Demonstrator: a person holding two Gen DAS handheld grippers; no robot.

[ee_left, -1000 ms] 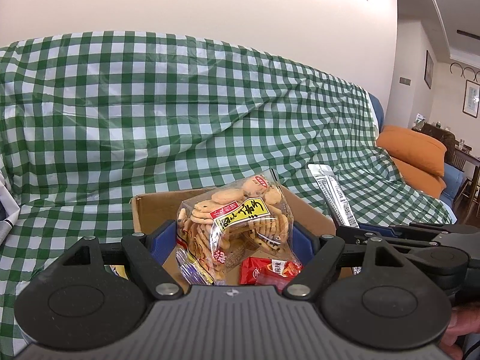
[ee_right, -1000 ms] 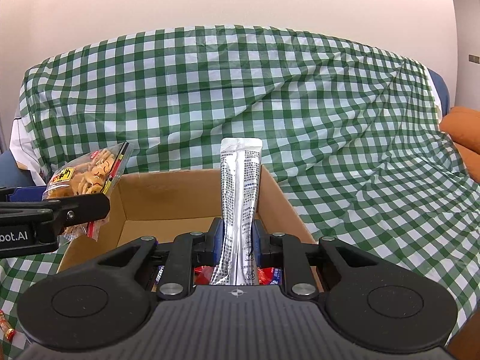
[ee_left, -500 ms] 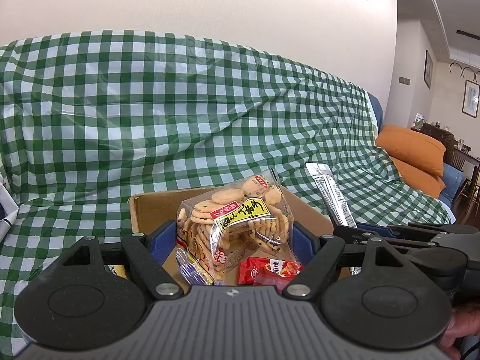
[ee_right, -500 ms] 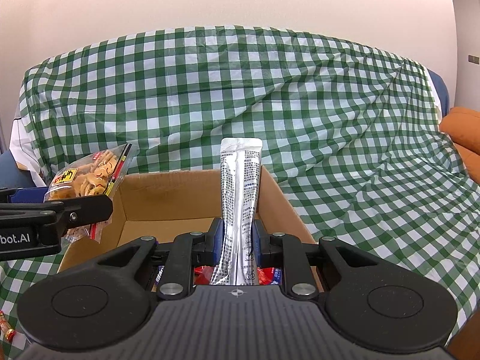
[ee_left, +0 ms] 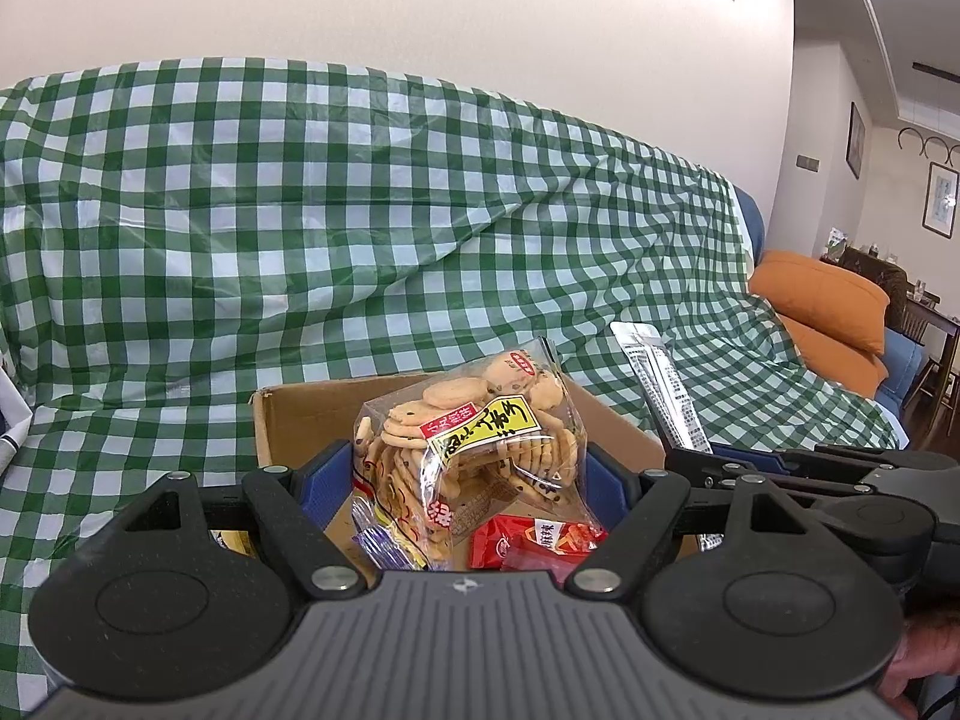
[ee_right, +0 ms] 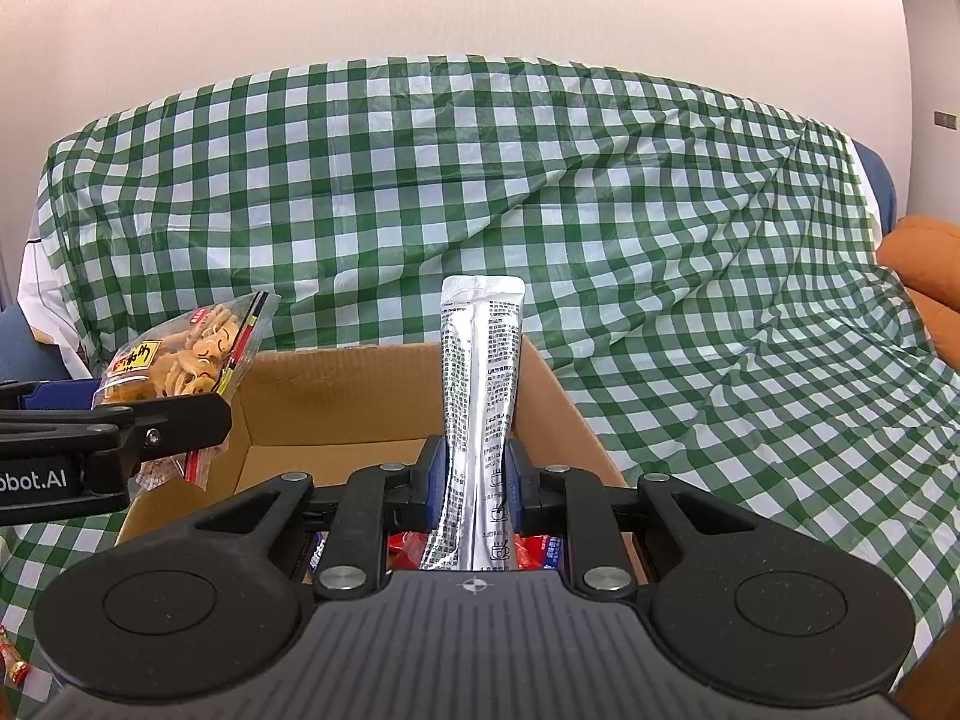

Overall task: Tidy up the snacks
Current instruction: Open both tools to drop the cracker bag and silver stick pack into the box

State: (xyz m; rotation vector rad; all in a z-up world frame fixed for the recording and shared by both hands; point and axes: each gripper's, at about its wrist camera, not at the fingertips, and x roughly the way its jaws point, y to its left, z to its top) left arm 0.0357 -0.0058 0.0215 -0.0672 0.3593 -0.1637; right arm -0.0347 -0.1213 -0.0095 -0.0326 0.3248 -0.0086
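Observation:
My left gripper is shut on a clear bag of small biscuits with a yellow label, held over the open cardboard box. My right gripper is shut on a tall silver sachet, held upright over the same box. The biscuit bag and the left gripper show at the left of the right wrist view, over the box's left wall. The silver sachet shows at the right of the left wrist view. Red packets lie in the box.
The box stands on a sofa draped in green-and-white checked cloth. Orange cushions lie at the far right. A small red wrapped sweet lies on the cloth at the lower left. A white wall rises behind the sofa.
The left gripper with the biscuit bag has moved a little to the right, farther over the box's left wall. The right gripper and the sachet have barely moved.

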